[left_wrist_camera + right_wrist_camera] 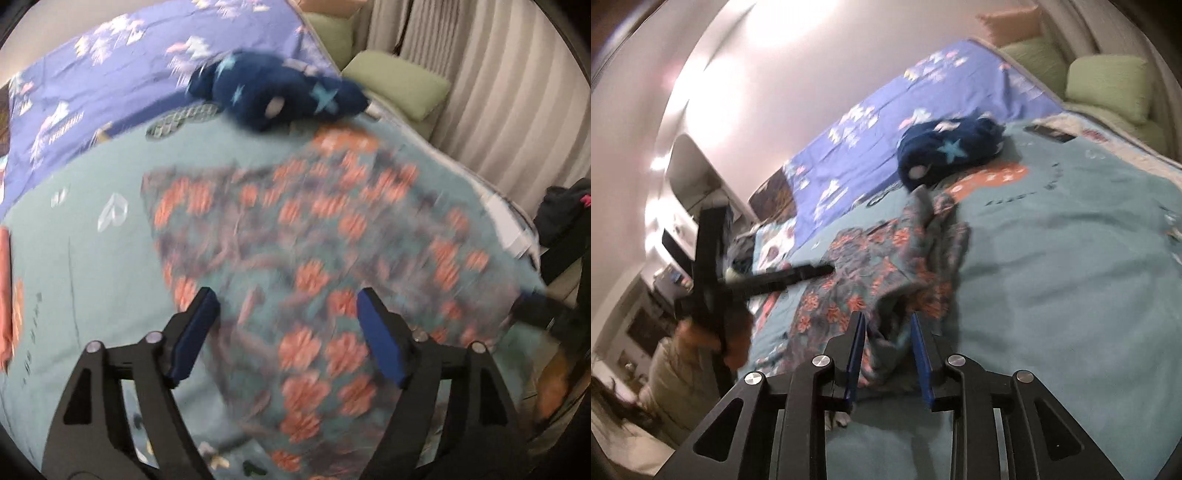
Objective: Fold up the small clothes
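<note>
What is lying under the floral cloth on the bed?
The floral cloth lies on the teal blanket. Whatever the blanket carries beneath the cloth is covered and cannot be seen.

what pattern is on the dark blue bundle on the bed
Light blue stars on the dark blue bundle, clearest in the right wrist view.

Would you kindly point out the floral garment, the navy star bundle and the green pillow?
floral garment (pixel 295 236): left wrist view, middle of the spread cloth.
navy star bundle (pixel 945 151): right wrist view, by its pale blue star.
green pillow (pixel 1108 85): right wrist view, its front face.
</note>
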`<state>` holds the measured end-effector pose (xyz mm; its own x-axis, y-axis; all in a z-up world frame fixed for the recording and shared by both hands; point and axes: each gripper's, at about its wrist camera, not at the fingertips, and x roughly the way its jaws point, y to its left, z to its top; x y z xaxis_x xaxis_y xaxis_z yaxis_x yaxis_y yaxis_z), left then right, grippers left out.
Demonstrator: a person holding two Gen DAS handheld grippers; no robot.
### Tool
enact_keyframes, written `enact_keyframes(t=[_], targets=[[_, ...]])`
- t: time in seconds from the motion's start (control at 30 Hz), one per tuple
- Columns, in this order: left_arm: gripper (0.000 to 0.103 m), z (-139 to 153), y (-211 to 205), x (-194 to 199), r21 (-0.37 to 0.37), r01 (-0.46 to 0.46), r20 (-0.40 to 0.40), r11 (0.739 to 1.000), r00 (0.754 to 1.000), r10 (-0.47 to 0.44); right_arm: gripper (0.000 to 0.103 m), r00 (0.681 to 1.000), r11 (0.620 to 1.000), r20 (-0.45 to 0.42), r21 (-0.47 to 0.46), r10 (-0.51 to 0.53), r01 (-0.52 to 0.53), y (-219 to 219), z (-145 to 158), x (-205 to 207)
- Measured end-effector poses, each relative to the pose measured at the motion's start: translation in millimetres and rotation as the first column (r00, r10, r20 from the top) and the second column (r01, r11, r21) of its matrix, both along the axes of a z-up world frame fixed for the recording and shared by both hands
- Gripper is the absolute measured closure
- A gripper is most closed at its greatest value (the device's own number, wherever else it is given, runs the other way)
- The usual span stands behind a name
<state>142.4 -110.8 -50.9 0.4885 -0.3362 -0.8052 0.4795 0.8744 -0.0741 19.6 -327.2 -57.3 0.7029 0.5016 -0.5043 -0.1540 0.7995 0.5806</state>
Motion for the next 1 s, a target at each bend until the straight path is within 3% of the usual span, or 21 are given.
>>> enact_keyframes(t=[0.13,0.27,0.43,0.5,0.73,0.9,1.0], targets=[[0.02,-9,-1,-9,0.014,-0.009,0.079,1.0,0.997,0.008,0.073,0.993,0.994,-0.058,0.062,0.098,-0.095,11,-6,17],[0.016,-9,-6,-9,0.005,-0.021,0.077,1.0,0.997,0.021,0.067,0.99,0.992,-0.076,-0.022,0.122,-0.124,20,-10,20],[0.014,-10,-7,-9,-0.008,-0.022,0.081,1.0,0.996,0.023,0.063,0.985,0.984,-0.169,-0.176,-0.027,-0.003,3,-23,21],[0.014,-11,-7,-10,-0.013,-0.023,0.087,1.0,0.996,0.024,0.055,0.983,0.986,-0.172,-0.158,-0.07,0.043,-12,-22,17],[0.014,-5,2,-10,-0.056,-0.03,0.075,0.998,0.997,0.034,0.054,0.984,0.982,-0.109,-0.141,-0.144,0.128,-38,5,35],[0.014,3,19,-5,-0.099,-0.07,0.078,0.993,0.994,0.078,0.054,0.975,0.911,-0.128,-0.396,-0.18,0.116,-19,5,93],[0.014,-8,26,3,-0.102,-0.095,0.038,0.99,0.994,0.099,0.055,0.986,0.897,-0.136,-0.442,-0.094,0.025,8,-1,115]])
